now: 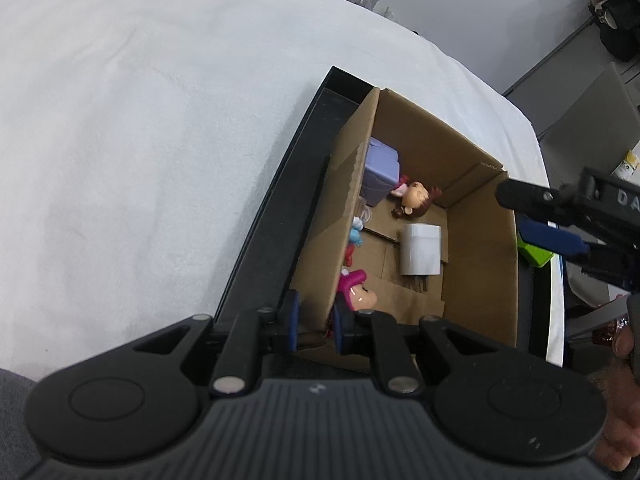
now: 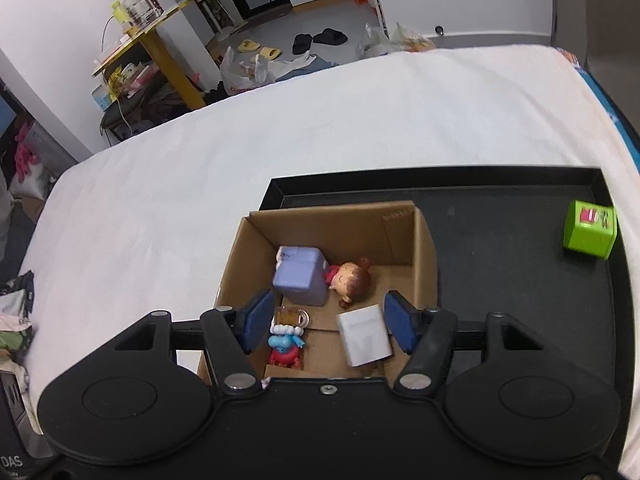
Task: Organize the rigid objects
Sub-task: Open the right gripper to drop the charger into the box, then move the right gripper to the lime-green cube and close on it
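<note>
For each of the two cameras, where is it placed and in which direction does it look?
Left wrist: sits on the left gripper, which clamps the cardboard box wall; looks down into the box. The right gripper and a hand show.
Right wrist: sits on the right gripper, open above the box; looks down across the black tray.
Shared: box, white charger, purple block, green cube.

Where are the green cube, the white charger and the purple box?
green cube [image 2: 590, 229]: right wrist view, on its top face.
white charger [image 1: 421, 249]: left wrist view, middle of its body.
purple box [image 2: 298, 276]: right wrist view, on its upper face.
</note>
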{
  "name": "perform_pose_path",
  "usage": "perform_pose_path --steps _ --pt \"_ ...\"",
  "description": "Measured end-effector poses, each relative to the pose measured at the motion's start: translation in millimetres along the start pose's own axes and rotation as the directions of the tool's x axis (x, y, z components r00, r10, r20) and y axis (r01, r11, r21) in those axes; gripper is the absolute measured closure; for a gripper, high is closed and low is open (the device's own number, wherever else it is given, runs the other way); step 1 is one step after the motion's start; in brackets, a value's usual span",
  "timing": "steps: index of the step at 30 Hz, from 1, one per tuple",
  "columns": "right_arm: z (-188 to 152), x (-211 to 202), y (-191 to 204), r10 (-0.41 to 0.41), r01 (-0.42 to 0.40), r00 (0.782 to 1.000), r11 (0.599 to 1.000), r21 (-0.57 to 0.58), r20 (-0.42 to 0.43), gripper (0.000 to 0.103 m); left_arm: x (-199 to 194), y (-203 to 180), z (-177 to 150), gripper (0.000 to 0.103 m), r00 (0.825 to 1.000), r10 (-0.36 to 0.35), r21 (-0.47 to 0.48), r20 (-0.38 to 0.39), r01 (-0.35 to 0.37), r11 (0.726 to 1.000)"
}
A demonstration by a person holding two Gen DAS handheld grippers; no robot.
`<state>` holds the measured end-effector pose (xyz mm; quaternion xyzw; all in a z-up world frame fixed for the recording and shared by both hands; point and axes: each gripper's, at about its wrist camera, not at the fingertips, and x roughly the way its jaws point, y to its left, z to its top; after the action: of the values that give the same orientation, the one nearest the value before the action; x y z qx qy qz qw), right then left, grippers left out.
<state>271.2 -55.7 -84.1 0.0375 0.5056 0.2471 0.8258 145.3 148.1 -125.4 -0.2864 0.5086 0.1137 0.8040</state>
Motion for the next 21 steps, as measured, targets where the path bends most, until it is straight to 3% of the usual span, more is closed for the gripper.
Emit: perform_pose_path --steps 9,21 --pt "0.1 -18.7 -13.4 0.015 -0.015 1.000 1.000 0.004 0.006 0.042 -0.9 1.0 -1.0 0.088 1.000 0.001 -0.007 0.005 -0.001 1.000" --pt "-0.3 -38.4 -46.4 -0.005 0.005 1.000 1.000 0.002 0.006 0.031 -2.8 -0.1 -1.3 0.088 1.000 0.007 -0.006 0.009 -0.007 1.000"
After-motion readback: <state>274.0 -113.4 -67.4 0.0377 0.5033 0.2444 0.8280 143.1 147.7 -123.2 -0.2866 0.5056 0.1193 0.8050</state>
